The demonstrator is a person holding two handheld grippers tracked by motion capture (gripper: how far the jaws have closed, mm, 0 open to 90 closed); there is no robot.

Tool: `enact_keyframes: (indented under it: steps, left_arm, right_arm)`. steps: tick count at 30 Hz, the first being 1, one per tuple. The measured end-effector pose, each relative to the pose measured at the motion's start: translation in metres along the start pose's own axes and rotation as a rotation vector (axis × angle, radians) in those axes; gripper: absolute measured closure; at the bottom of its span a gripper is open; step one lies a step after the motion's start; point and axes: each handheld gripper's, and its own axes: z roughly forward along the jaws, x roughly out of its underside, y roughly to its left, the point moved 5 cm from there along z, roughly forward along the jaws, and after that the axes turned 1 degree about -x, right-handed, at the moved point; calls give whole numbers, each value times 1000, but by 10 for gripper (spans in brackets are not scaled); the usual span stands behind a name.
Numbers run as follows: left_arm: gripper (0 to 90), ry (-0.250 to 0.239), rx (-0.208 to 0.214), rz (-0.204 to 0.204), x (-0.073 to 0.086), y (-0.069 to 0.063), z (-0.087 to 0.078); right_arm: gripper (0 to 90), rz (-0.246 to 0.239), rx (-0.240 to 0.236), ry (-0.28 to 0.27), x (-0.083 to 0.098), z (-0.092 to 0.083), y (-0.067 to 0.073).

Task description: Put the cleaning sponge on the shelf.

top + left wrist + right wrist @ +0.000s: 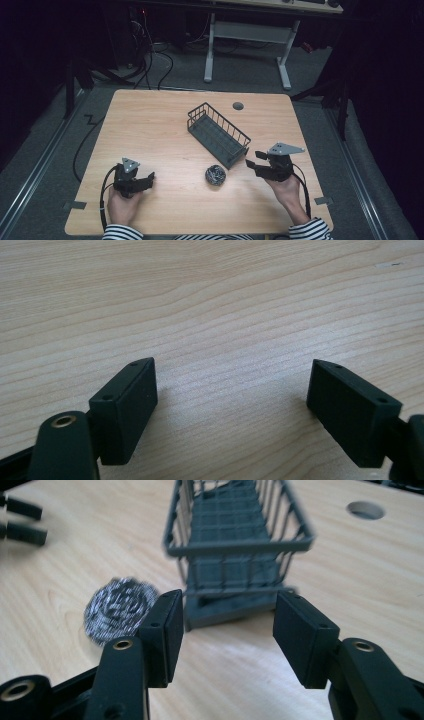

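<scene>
A steel wool scrubber [215, 175] lies on the wooden table [150, 130], just in front of the near end of a dark grey wire basket [218, 134]. My right gripper [251, 160] hovers right of the scrubber, open, jaws pointing left at the basket's near end. In the right gripper view the scrubber [117, 609] sits left of the jaws, the basket [235, 545] straight ahead, and nothing lies between the right gripper [226, 630] pads. My left gripper [148, 180] rests at the front left, open; in the left gripper view the left gripper [230, 390] spans bare wood.
A round cable hole [238, 106] is in the table near its far edge. The table's front edge [200, 233] runs just before the person's striped sleeves. A cable trails from each gripper. A desk frame [250, 45] and floor cables stand beyond the table.
</scene>
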Motion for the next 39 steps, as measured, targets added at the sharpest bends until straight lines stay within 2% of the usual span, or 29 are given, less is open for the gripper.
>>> enact_keyframes:
  steps: [4, 7, 16, 22, 29, 39]
  left_arm:
    - [207, 0, 0, 0, 0, 0, 0]
    - [207, 0, 0, 0, 0, 0, 0]
    - [207, 0, 0, 0, 0, 0, 0]
    - [208, 0, 0, 0, 0, 0, 0]
    - [207, 0, 0, 0, 0, 0, 0]
    - [207, 0, -1, 0, 0, 0, 0]
  right_arm:
    - [462, -9, -32, 16, 12, 7, 14]
    - [460, -18, -38, 14, 15, 10, 18]
    - [443, 5, -94, 17, 29, 29, 36]
    - [418, 1, -113, 17, 31, 38, 45]
    - [376, -30, -138, 9, 28, 48, 60]
    - [324, -33, -150, 38, 27, 67, 72]
